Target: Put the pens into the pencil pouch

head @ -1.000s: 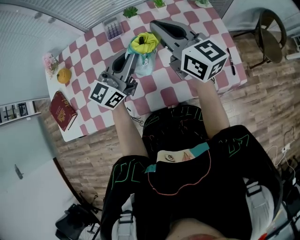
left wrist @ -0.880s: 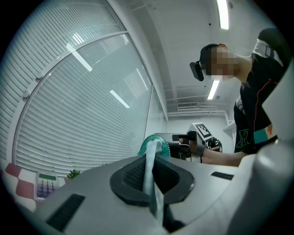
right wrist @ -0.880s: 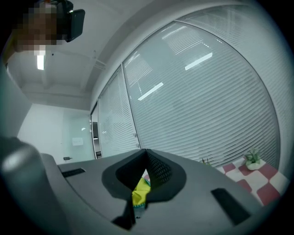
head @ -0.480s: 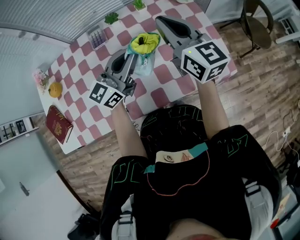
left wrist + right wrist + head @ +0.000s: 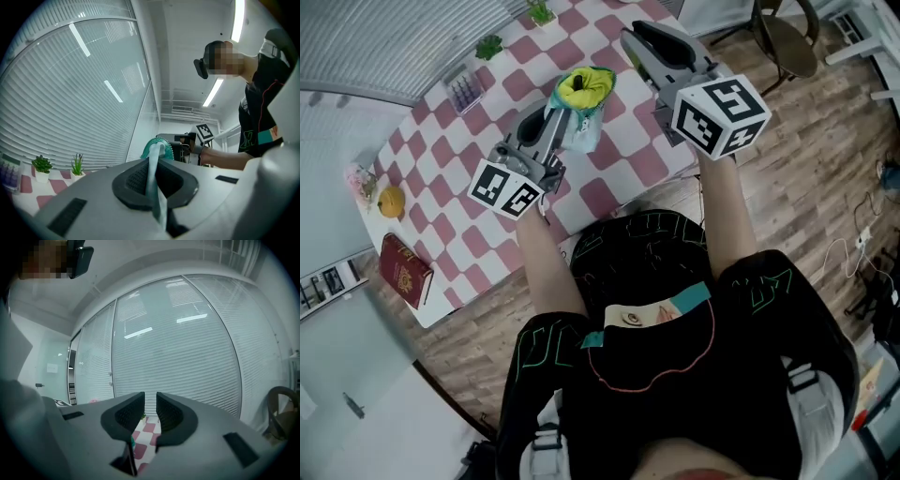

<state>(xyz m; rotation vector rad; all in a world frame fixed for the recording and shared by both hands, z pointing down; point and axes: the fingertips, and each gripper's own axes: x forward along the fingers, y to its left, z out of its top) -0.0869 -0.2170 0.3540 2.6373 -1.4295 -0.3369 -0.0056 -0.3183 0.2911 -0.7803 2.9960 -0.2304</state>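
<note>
Head view showed my left gripper [image 5: 555, 108] clamped on the teal edge of the pencil pouch [image 5: 581, 117], which stood upright over the checked desk [image 5: 614, 192], nearer its front edge, with its yellow-lined mouth open at the top. Left gripper view confirmed a strip of the pouch's fabric pinched between the closed jaws. My right gripper [image 5: 639, 37], just beside the pouch, had just been opening its jaws, and right gripper view showed a narrow gap between them with nothing in it.
</note>
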